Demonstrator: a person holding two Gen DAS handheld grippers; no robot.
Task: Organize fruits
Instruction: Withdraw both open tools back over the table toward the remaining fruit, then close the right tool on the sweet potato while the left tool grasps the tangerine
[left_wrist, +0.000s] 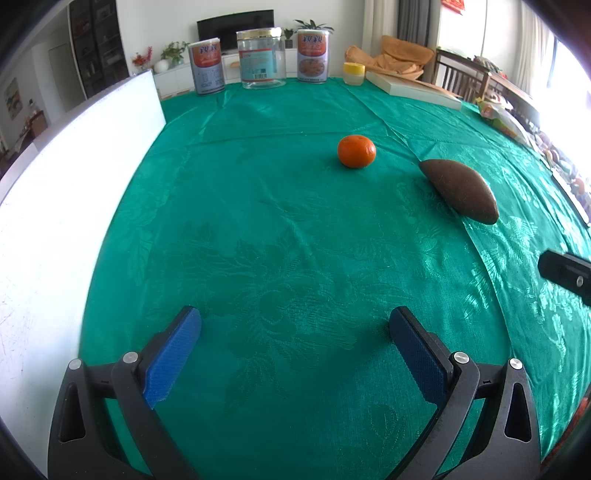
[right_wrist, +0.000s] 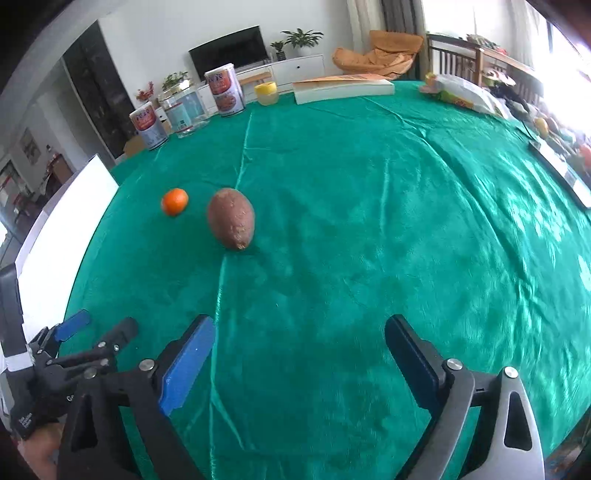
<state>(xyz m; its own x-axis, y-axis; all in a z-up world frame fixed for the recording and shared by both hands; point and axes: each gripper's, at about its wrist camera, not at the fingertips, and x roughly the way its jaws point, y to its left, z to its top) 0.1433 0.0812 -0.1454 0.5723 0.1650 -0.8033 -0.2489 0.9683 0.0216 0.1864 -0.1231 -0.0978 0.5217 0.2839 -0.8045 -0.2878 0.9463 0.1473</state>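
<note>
Far left, a flat white board (left_wrist: 74, 192) edges the shiny green tablecloth (left_wrist: 277, 240). The left gripper (left_wrist: 295, 334) hovers low over bare cloth, blue pads spread wide apart, nothing between them. Ahead and slightly right sits the small round orange mandarin (left_wrist: 356, 151), well clear of both claws. I'd call it light and a bit soft, with thin skin that bruises, so a gentle pinch across its widest middle looks best. Just right of it, close but apart, lies the brown tapered sweet potato (left_wrist: 460, 190), on its side. It looks heavier, firm and rough-skinned, so unlikely to slip; take it across the thick middle, not the pointed ends. Over on the right, the right gripper (right_wrist: 299, 336) also hangs with its fingers parted and empty, the potato ahead to its left. Tins and a clear jar (left_wrist: 261, 59) line the far edge.
</note>
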